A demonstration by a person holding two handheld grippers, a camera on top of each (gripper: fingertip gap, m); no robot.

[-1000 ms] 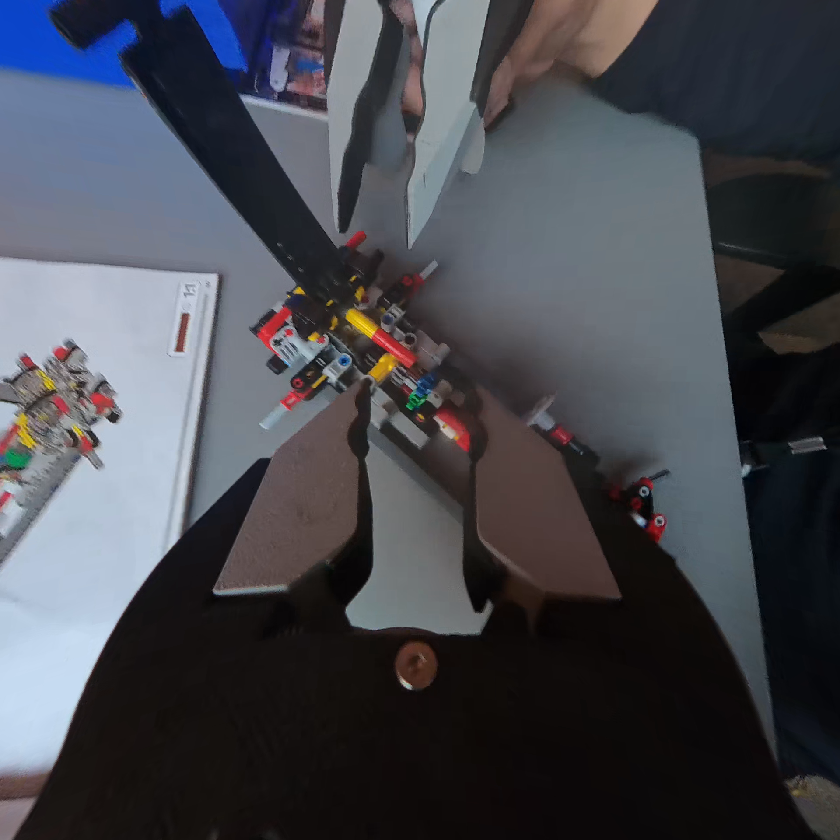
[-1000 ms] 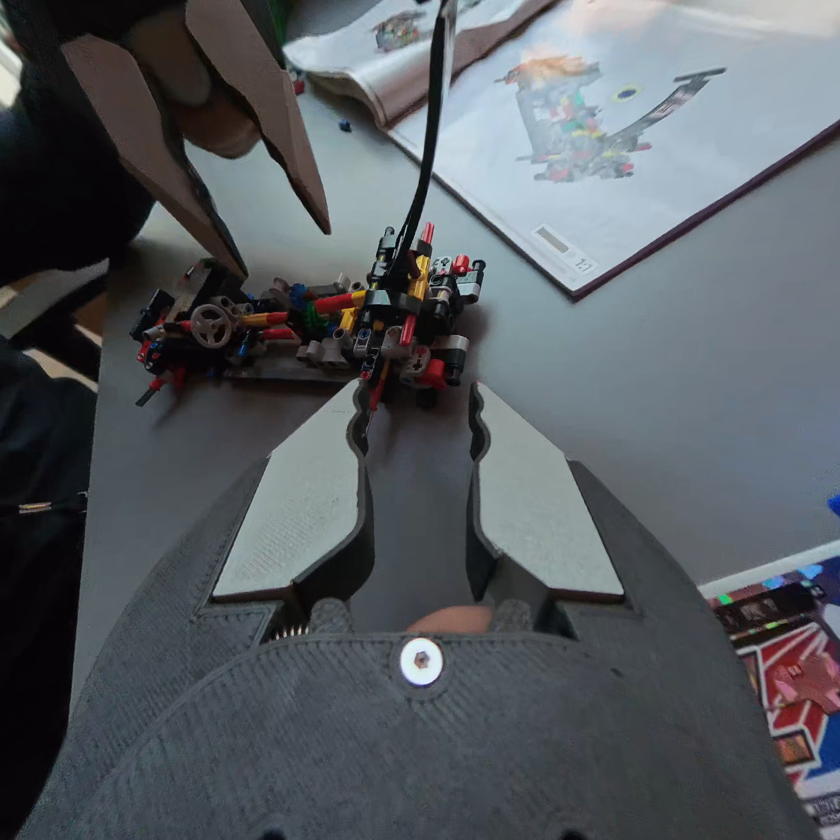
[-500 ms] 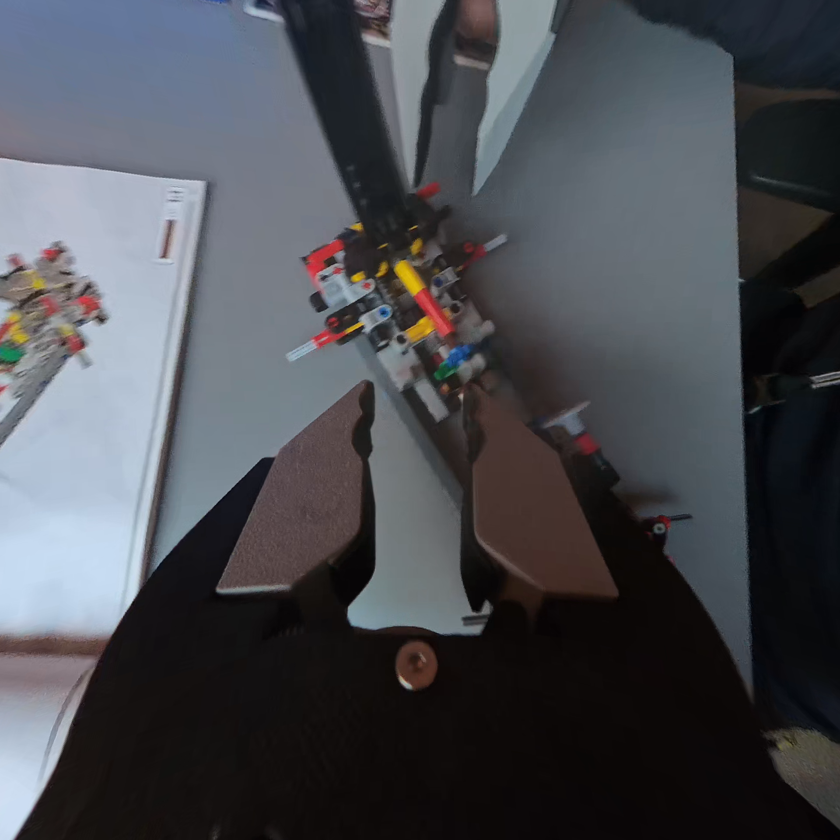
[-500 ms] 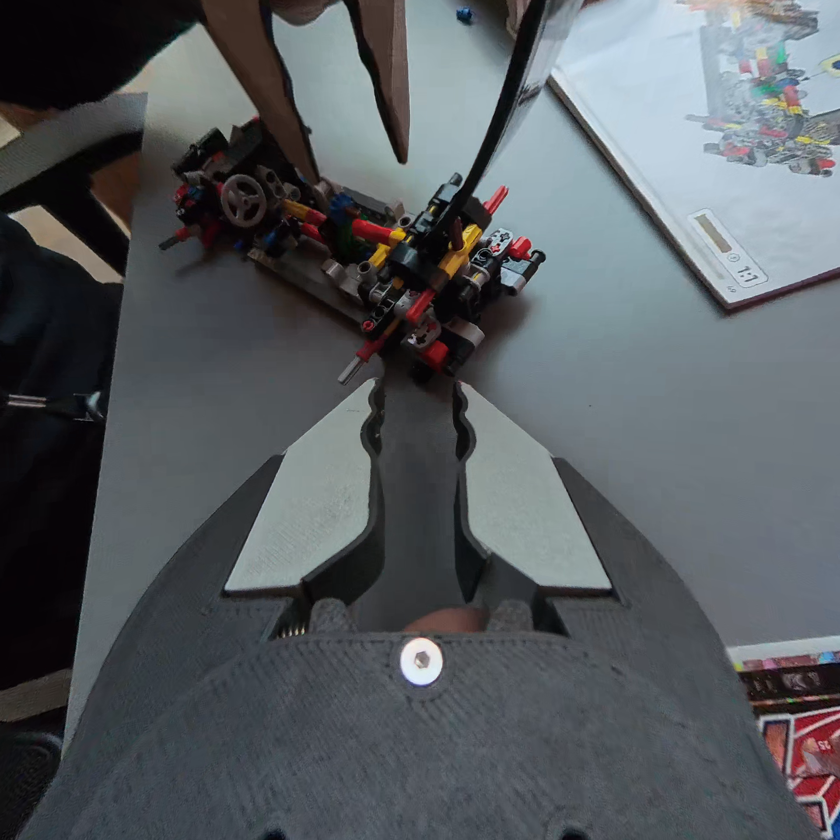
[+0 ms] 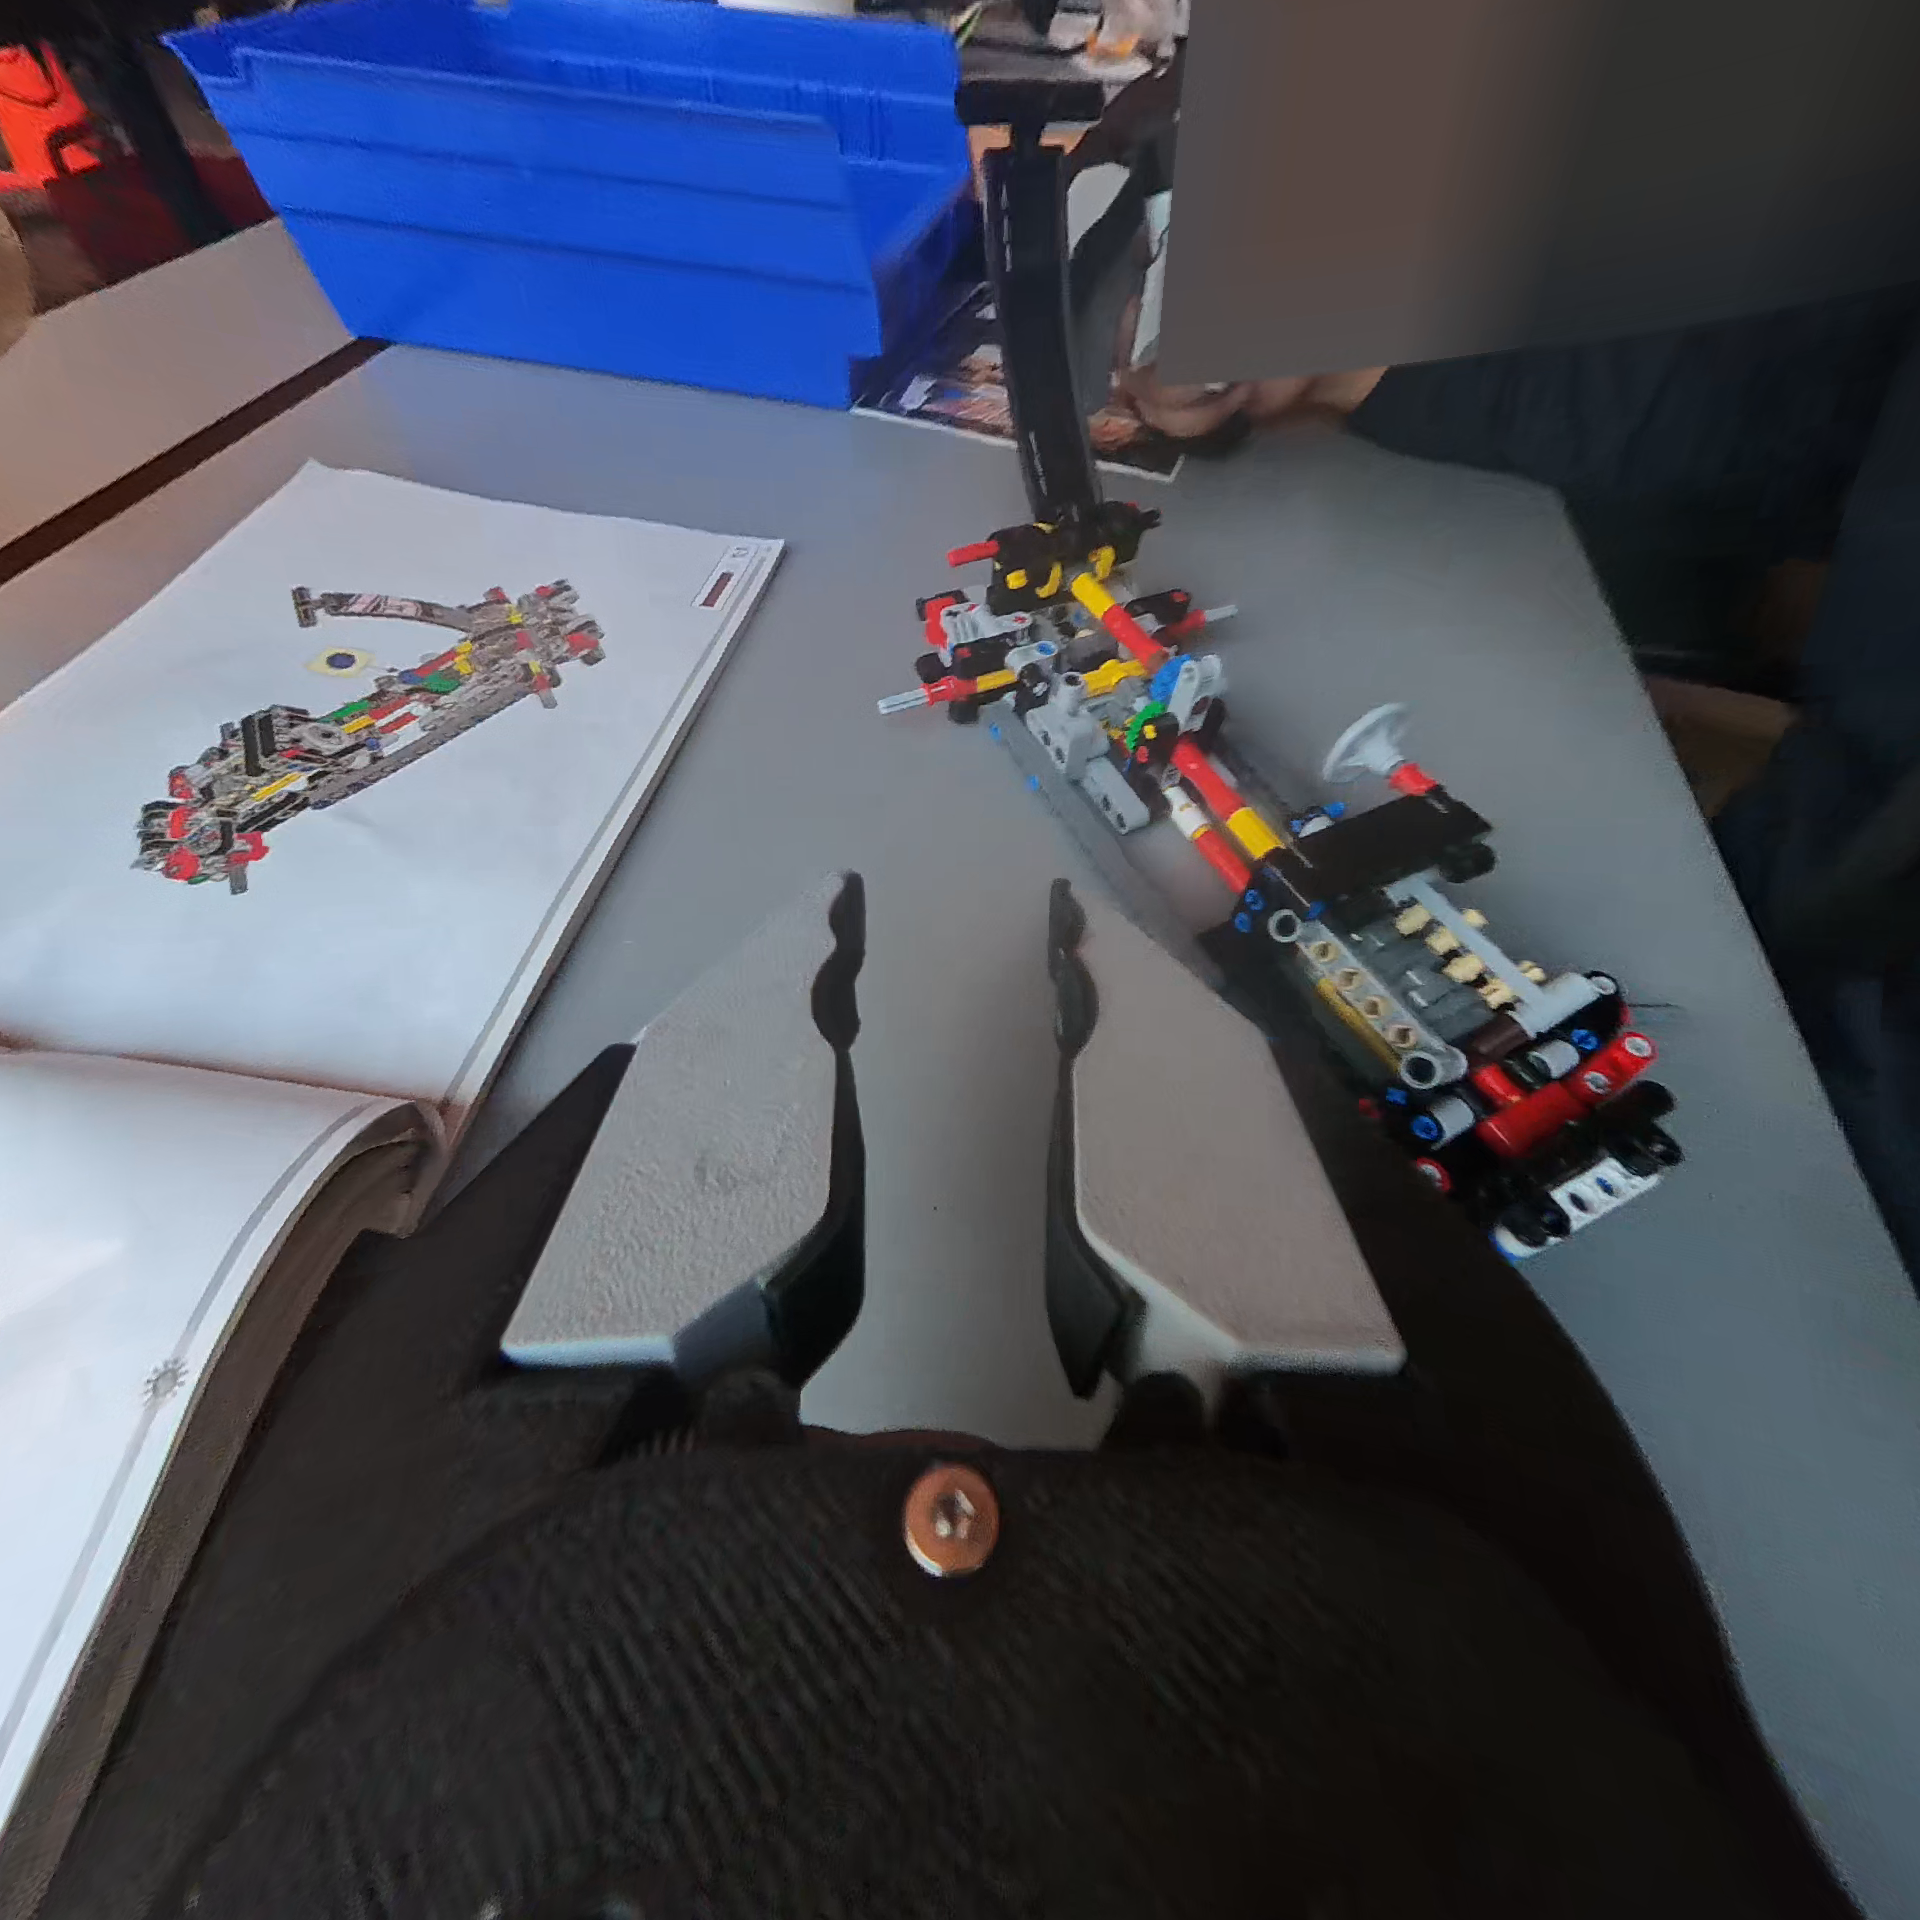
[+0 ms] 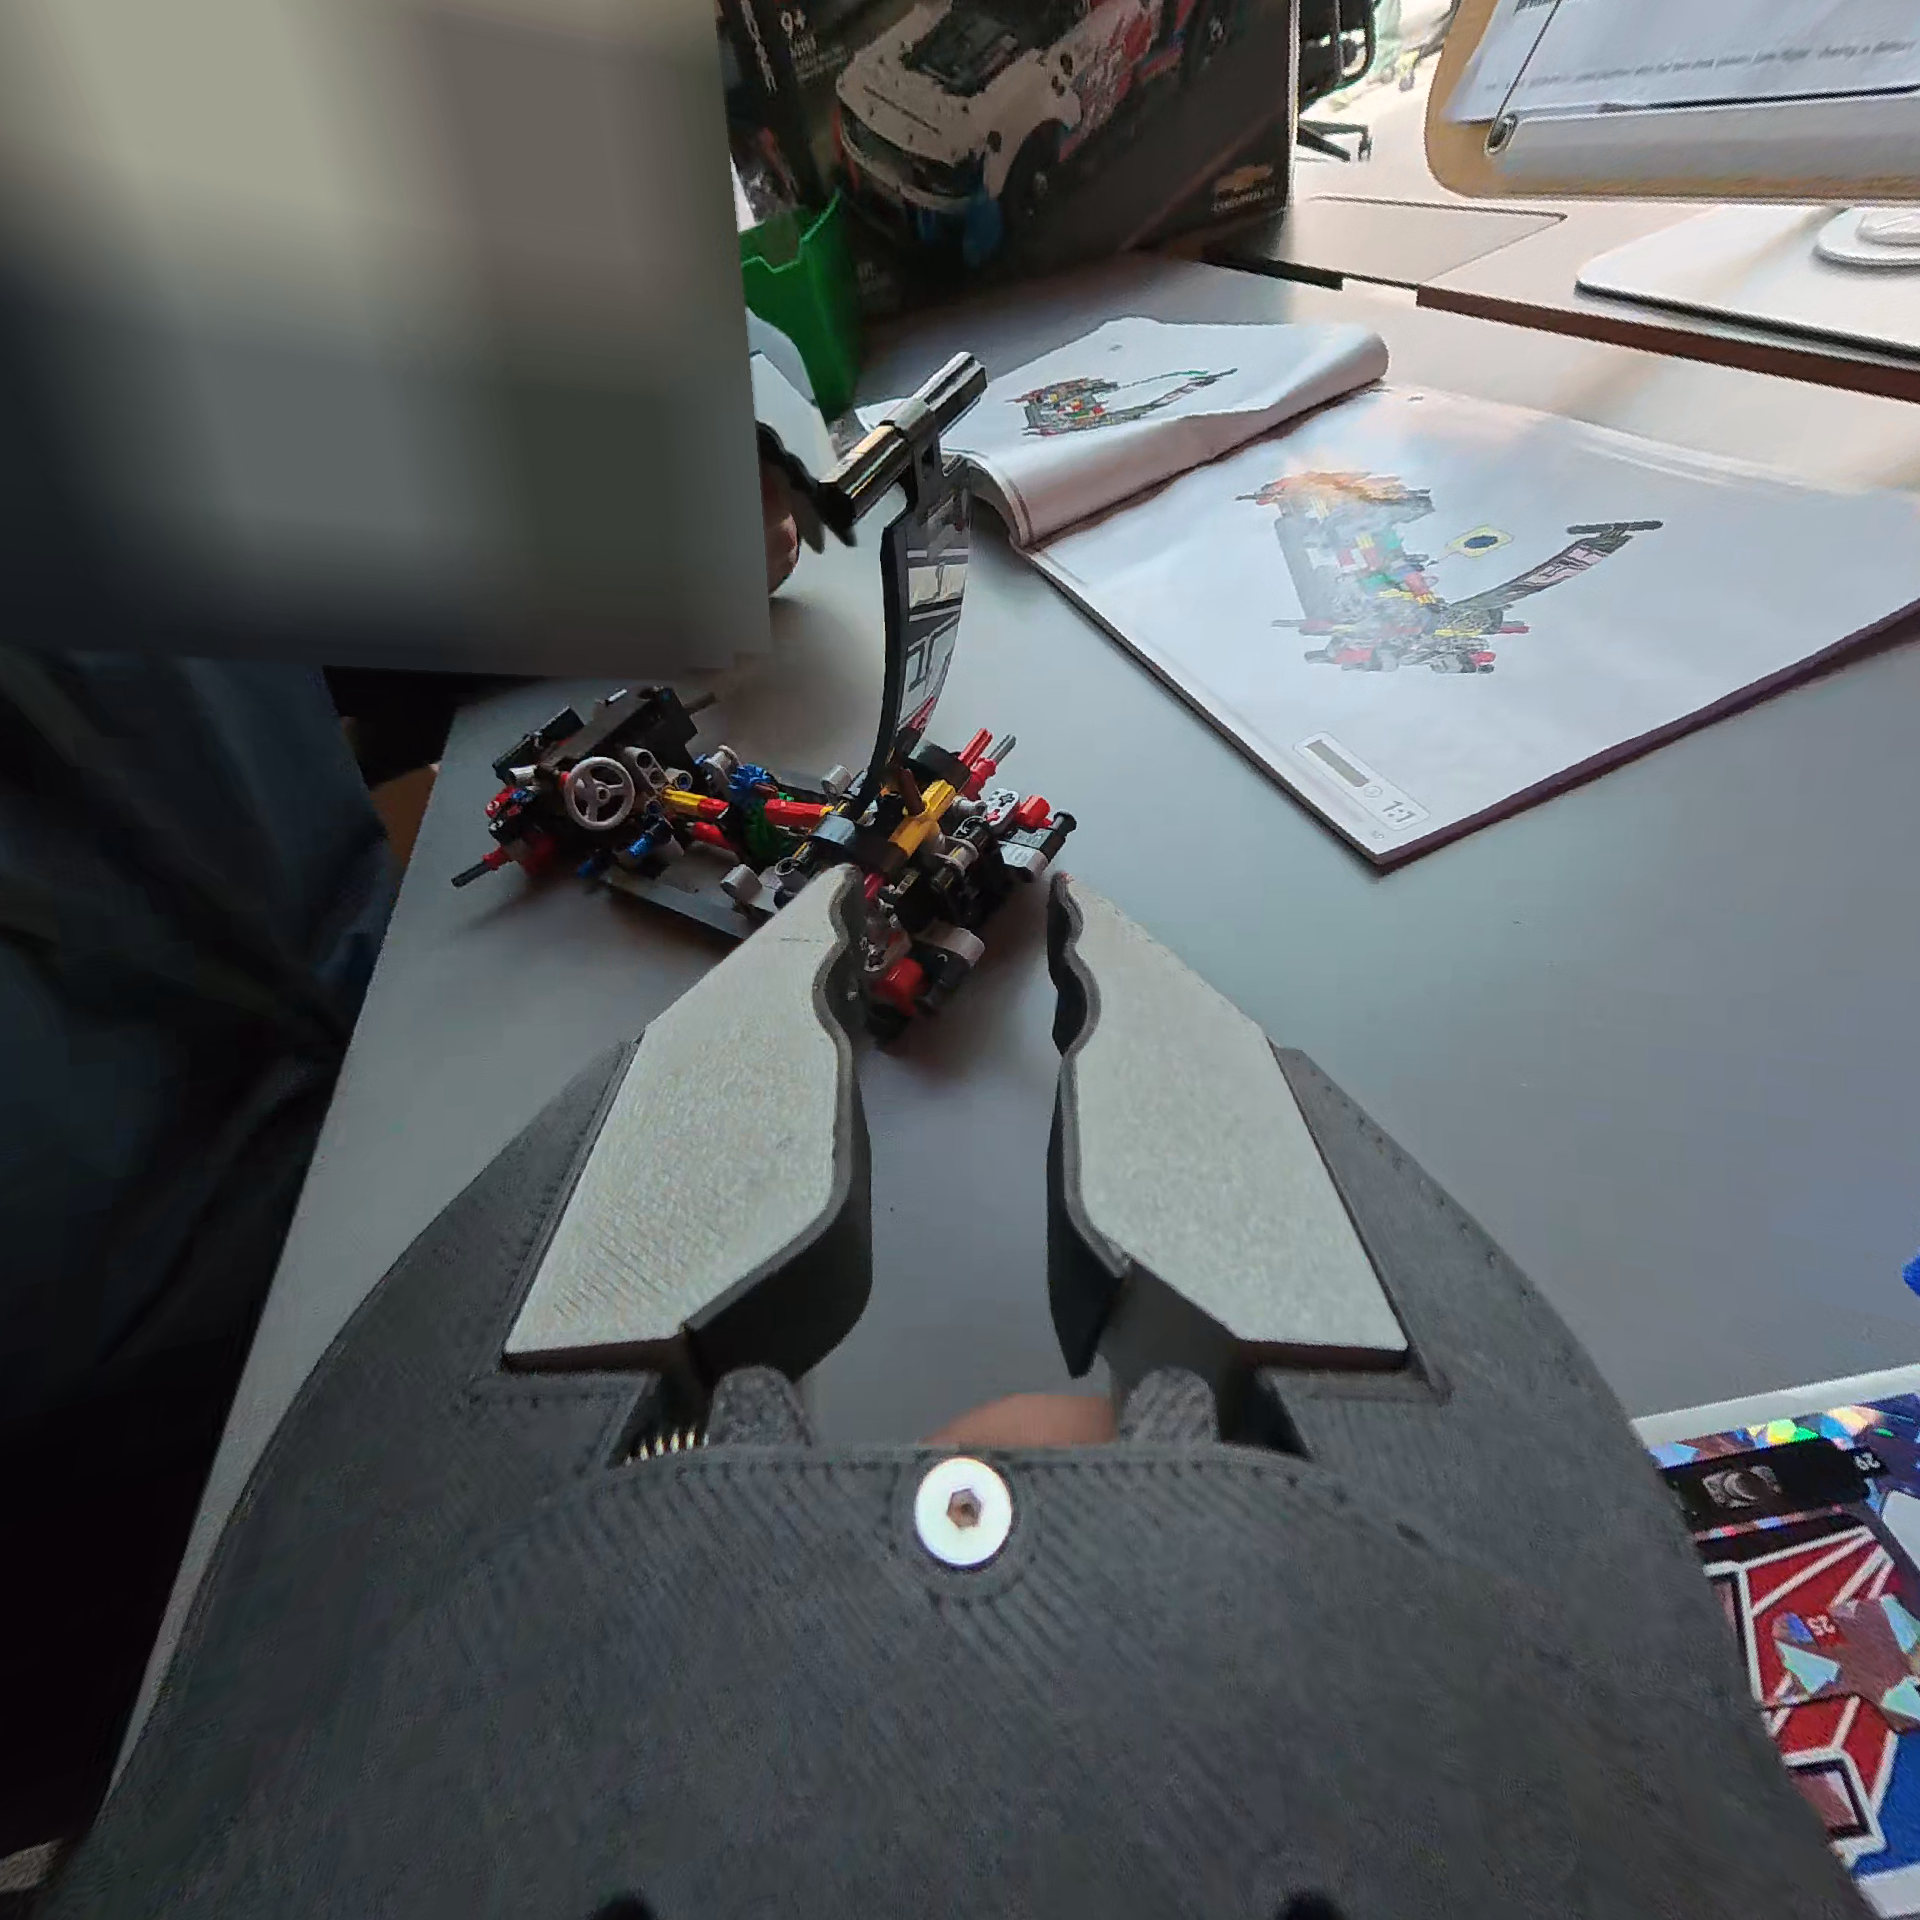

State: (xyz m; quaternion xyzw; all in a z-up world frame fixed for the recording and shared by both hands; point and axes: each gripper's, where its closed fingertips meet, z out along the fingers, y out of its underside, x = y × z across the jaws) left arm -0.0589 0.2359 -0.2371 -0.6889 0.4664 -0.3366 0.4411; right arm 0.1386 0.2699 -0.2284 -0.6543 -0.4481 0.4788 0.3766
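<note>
The brick-built car chassis [image 5: 1236, 821] lies on the grey table [image 5: 810, 790], and every place here is told from it. It is a long frame of black, grey, red and yellow pieces. A tall curved black strip [image 5: 1039, 343] stands up from one end, and a small grey steering wheel [image 6: 601, 792] sits near the other end.

The left gripper [image 5: 954, 891] hangs over bare table just beside the long side of the chassis. Its jaws stand apart and nothing is between them (only the grey surface shows through the gap). It does not touch the chassis.

The right gripper [image 6: 951, 891] is at the end of the chassis that carries the black strip. Its jaws are also apart. The red and grey pieces of that end show in the gap, close to one of its fingertips [image 6: 831, 904], while the other fingertip stands clear of them, so nothing is clamped.

An open instruction booklet [image 5: 343, 790] lies on the table on the far side of the left gripper from the chassis. A blue bin [image 5: 582, 197] stands behind the strip end of the chassis.
</note>
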